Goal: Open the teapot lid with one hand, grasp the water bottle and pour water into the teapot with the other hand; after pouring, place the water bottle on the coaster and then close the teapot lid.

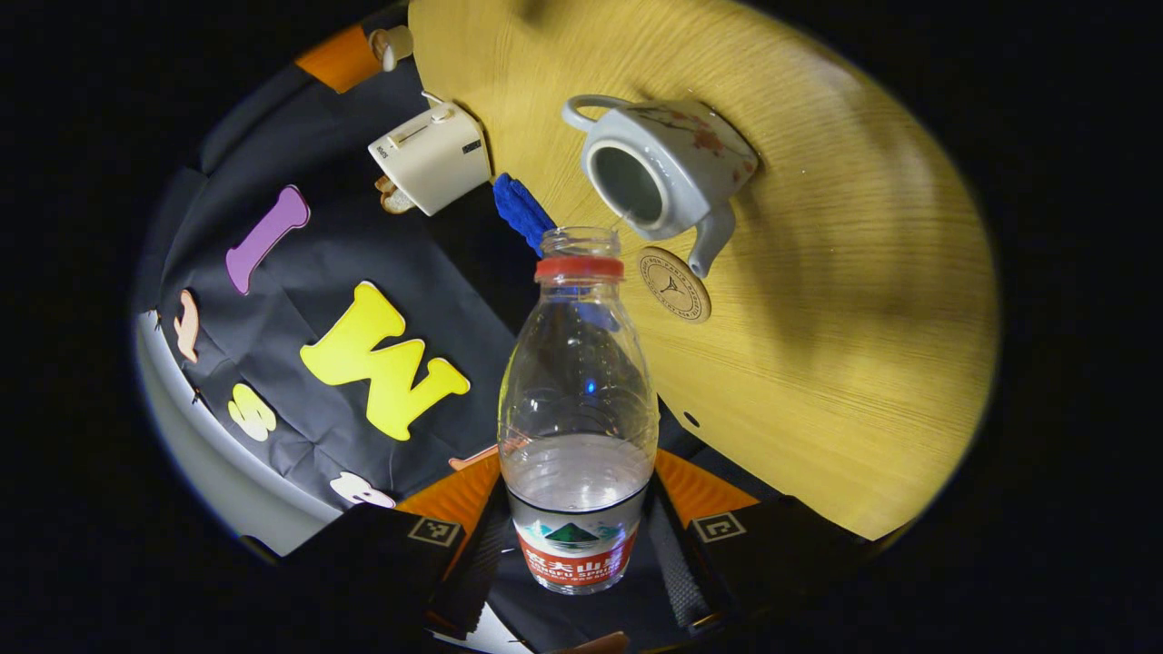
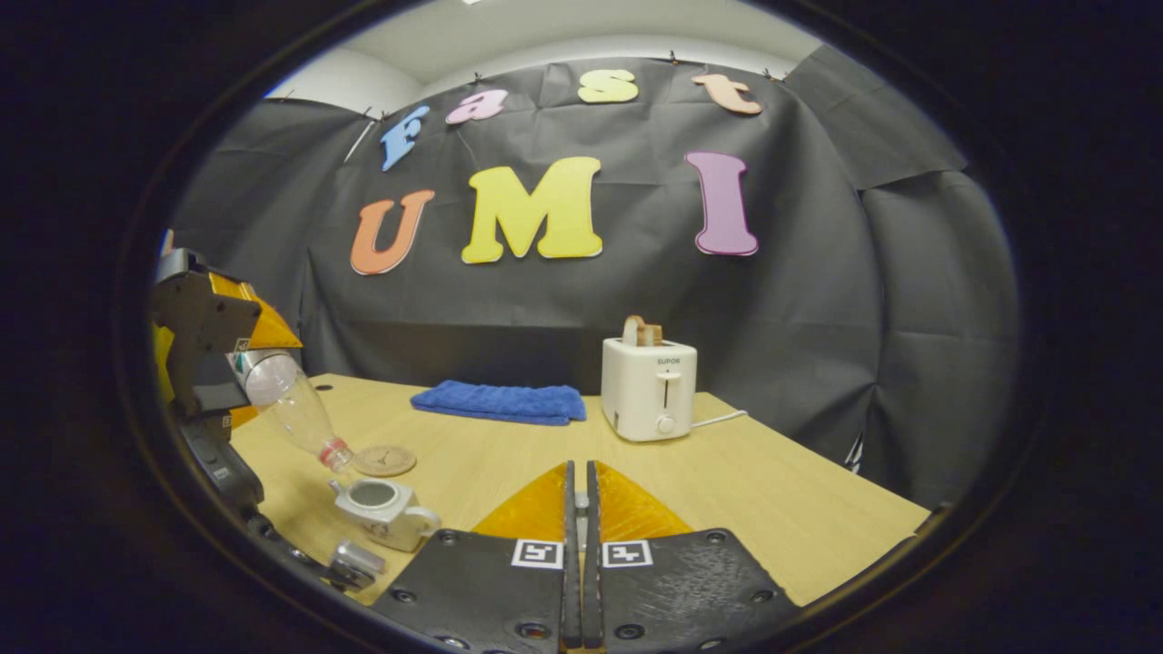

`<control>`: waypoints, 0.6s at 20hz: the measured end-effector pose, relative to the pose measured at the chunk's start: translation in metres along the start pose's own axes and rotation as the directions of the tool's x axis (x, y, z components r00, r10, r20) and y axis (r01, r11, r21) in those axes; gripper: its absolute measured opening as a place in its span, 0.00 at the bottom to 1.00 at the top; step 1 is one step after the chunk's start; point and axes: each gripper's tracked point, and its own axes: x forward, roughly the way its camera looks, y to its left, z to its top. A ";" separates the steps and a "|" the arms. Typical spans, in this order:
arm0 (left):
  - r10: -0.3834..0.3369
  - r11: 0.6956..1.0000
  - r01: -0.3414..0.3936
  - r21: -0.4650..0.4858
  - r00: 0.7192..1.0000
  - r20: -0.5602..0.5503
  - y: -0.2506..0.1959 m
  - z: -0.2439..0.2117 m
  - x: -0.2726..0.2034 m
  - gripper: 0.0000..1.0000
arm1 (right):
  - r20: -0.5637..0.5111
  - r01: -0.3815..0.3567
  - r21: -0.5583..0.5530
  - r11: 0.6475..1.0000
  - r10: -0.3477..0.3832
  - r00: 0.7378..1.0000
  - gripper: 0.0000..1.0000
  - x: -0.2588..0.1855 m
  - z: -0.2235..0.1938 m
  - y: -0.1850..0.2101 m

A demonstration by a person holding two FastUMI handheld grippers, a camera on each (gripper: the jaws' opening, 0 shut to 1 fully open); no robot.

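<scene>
In the left gripper view, the left gripper (image 1: 578, 536) is pinching the water bottle (image 1: 578, 409), neck pointing at 12 o'clock toward the open teapot (image 1: 668, 168); the coaster (image 1: 674, 284) is sitting just beside its spout. In the right gripper view, the right gripper (image 2: 579, 509) is hovering with fingers pressed together over open wooden table (image 2: 772, 490); a toaster (image 2: 649, 389) is standing at 1 o'clock.

On your light wood-grain worktop (image 2: 772, 490) stands a cream plastic toaster (image 2: 649, 389) with a slice of bread (image 2: 641, 331) in its slot. Just left of it, near the back edge, lies a folded blue towel (image 2: 498, 402).
</scene>
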 end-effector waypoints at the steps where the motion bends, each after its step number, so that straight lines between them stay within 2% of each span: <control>1: 0.002 1.000 -0.002 0.008 1.000 0.001 0.002 0.000 0.001 0.77 | 0.001 0.000 -0.001 1.000 0.000 1.000 0.01 -0.002 0.000 -0.001; 12: 0.006 0.999 -0.006 0.040 1.000 -0.004 0.005 0.007 -0.001 0.77 | -0.006 0.004 -0.013 1.000 -0.004 1.000 0.01 -0.001 -0.001 0.000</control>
